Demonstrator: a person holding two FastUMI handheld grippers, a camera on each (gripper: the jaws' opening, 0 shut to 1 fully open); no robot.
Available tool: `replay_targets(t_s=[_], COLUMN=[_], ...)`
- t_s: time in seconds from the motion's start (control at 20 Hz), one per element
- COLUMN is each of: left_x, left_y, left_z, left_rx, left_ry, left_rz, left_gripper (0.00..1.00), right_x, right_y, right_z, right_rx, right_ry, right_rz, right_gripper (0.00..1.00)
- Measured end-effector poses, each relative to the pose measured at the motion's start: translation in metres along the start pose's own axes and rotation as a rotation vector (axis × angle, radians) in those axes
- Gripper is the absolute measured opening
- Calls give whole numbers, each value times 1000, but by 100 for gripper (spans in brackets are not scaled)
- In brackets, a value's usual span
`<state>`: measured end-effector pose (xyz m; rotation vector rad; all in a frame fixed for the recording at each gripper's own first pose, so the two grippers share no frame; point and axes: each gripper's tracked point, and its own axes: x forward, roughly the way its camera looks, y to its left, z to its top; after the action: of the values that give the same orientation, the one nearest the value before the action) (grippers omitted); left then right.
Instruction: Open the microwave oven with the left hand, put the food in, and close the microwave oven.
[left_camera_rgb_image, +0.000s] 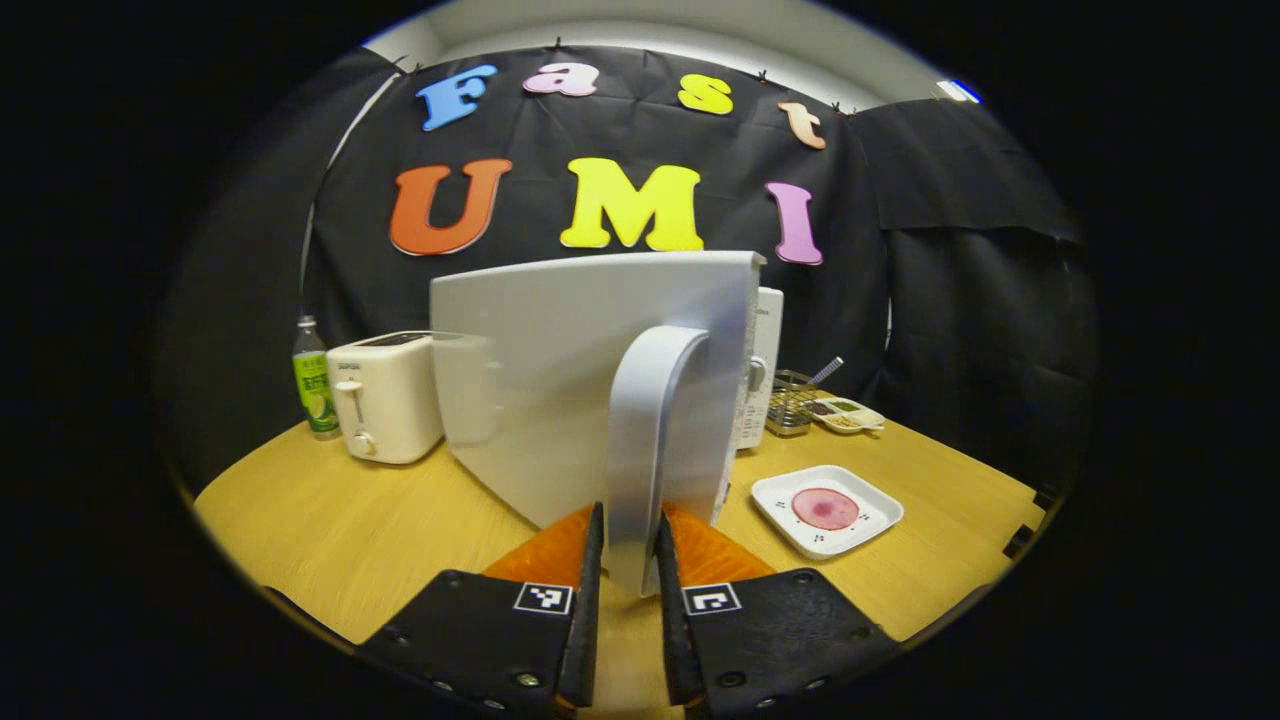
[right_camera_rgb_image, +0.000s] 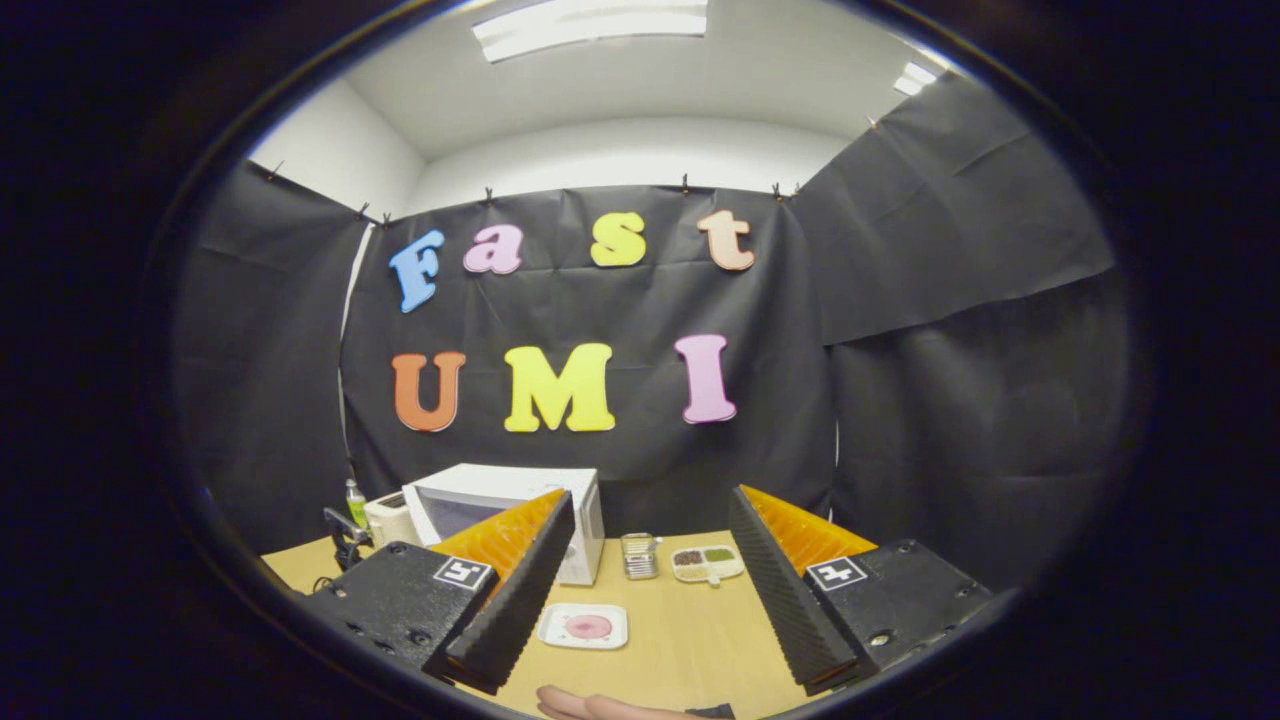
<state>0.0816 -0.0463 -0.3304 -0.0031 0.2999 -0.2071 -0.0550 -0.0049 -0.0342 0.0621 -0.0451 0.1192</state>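
- Left gripper view: left gripper (left_camera_rgb_image: 630, 560) clamped on upright door handle (left_camera_rgb_image: 650, 440), centre frame.
- Plate of food (left_camera_rgb_image: 826, 510) lower right; right gripper (right_camera_rgb_image: 650, 590) fingers apart, nearer.

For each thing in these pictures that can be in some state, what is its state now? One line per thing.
microwave door: swung partly open, held by its handle
left gripper: shut on the handle
right gripper: open, holding nothing, raised above the table
white plate: on the table, pink food on it, not yet in the microwave
toaster: lever up
bottle: upright, capped
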Motion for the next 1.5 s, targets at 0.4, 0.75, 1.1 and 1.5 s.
replay_targets(t_s=[0.4,0.75,1.1,1.5], left_x=[-116,-175,-186,-172], left_y=[89,88,61,30], left_z=[17,95,151,185], left_rx=[-37,16,30,62], left_ry=[-54,-135,-190,-253], left_rz=[202,273,270,230], left_gripper=[94,93,93,94], right_x=[39,85,147,223], right_y=[16,16,26,14], right_z=[-44,-73,-152,-281], right_rx=[-12,-44,-50,-13], right_ry=[108,228,536,895], right_rz=[14,29,170,223], right_gripper=[99,99,99,86])
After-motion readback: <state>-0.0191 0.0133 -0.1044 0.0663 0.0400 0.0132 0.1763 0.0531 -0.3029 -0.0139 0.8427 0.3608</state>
